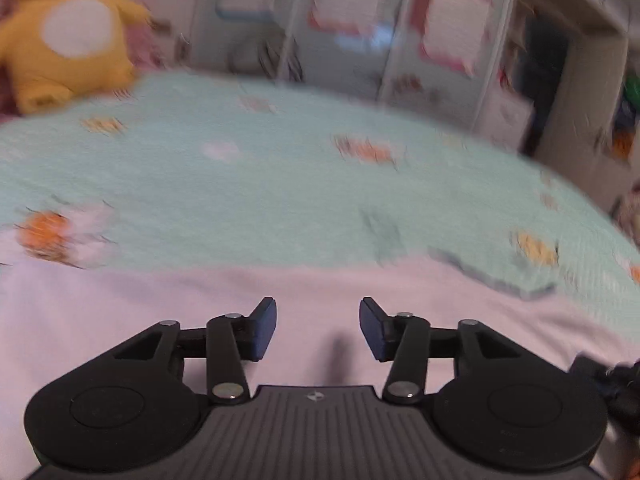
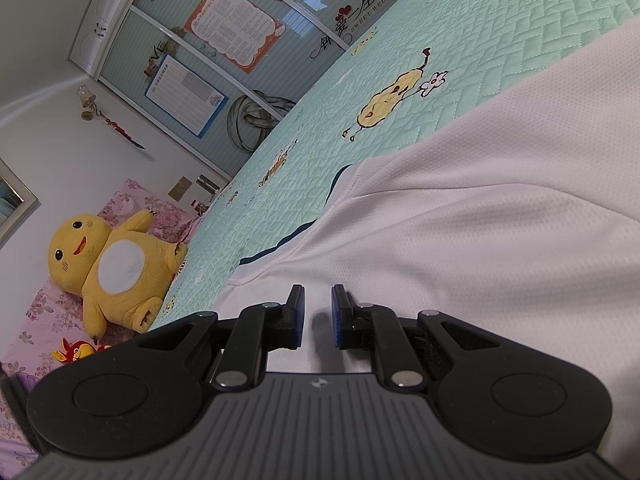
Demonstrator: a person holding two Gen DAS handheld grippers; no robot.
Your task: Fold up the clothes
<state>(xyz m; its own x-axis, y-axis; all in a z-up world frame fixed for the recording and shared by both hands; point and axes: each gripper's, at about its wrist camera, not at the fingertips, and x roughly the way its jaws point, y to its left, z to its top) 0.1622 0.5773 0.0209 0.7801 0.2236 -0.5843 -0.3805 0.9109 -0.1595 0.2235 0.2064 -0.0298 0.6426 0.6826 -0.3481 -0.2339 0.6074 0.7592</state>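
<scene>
A white mesh shirt with dark blue trim lies spread on the mint quilted bed cover. In the blurred left wrist view the shirt fills the foreground. My left gripper hovers over it, open, with only flat cloth showing between the fingers. My right gripper sits low over the shirt near its trimmed edge. Its blue pads stand a narrow gap apart. White cloth shows through that gap, and I see nothing pinched.
A yellow plush toy sits on a pink floral pillow at the head of the bed and is also in the left wrist view. Sliding wardrobe doors with posters stand beyond the bed.
</scene>
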